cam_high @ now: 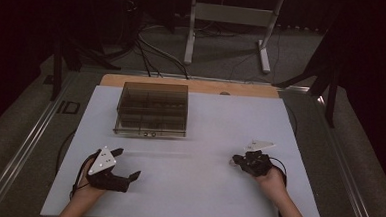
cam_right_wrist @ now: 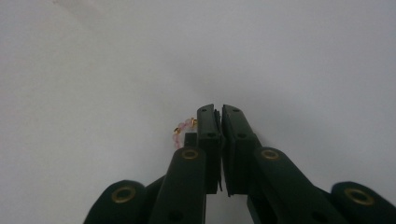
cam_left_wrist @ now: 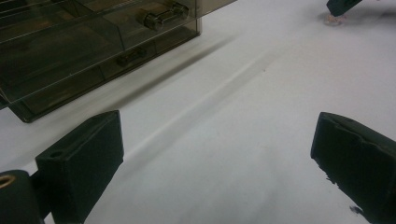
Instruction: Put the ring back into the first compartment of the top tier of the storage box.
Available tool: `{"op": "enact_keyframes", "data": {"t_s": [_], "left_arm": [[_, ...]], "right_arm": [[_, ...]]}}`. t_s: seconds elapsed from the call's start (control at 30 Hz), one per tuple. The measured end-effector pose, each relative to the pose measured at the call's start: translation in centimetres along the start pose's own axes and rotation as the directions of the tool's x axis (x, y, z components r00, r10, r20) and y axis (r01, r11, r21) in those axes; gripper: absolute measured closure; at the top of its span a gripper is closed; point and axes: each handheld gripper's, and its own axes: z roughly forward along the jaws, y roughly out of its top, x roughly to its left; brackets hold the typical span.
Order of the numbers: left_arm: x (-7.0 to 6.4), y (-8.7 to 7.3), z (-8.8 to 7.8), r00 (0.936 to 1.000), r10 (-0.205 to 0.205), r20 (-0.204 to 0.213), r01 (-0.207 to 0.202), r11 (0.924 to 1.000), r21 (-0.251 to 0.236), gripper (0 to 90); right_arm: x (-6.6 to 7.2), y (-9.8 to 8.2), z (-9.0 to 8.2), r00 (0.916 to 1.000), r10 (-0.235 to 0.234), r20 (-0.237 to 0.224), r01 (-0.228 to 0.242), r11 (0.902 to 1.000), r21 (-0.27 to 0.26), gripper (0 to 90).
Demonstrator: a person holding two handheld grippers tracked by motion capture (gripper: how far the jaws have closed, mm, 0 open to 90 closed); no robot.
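Right gripper (cam_right_wrist: 219, 112) clamped on pink bead bracelet (cam_right_wrist: 180, 132); beads loop out from left side of pads, low over white table (cam_high: 199, 139). Left gripper (cam_left_wrist: 215, 154) jaws wide apart, holding nothing, near smoky drawer box (cam_left_wrist: 70, 56), well apart from bracelet.

white table (cam_high: 197, 189), smoky clear drawer box (cam_high: 153, 109)

Pink bead bracelet (cam_right_wrist: 181, 130), pinched, on table
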Motion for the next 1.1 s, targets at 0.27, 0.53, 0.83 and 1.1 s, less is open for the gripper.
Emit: {"op": "enact_keyframes", "data": {"t_s": [0.27, 0.53, 0.83, 1.1], "left_arm": [[0.0, 0.0, 0.1, 1.0, 0.0, 0.002, 0.0, 1.0, 0.0, 4.2], [0.0, 0.0, 0.1, 1.0, -0.005, 0.004, 0.005, 1.0, -0.001, 4.2], [0.0, 0.0, 0.1, 1.0, -0.005, 0.004, 0.005, 1.0, -0.002, 4.2], [-0.2, 0.1, 0.1, 0.9999, 0.002, 0.011, -0.002, 1.0, -0.004, 4.2]], "right_arm": [[0.2, 0.4, -0.7, 0.9999, 0.01, -0.005, -0.01, 0.9997, -0.02, 87.8], [0.8, 0.9, -1.0, 0.9998, -0.011, -0.017, 0.011, 0.9997, -0.021, 87.8], [1.0, 1.4, -1.1, 0.9996, -0.019, -0.023, 0.018, 0.9997, -0.014, 87.8], [1.4, 2.3, -1.4, 0.9991, -0.029, -0.032, 0.028, 0.9993, -0.025, 87.7]]}}
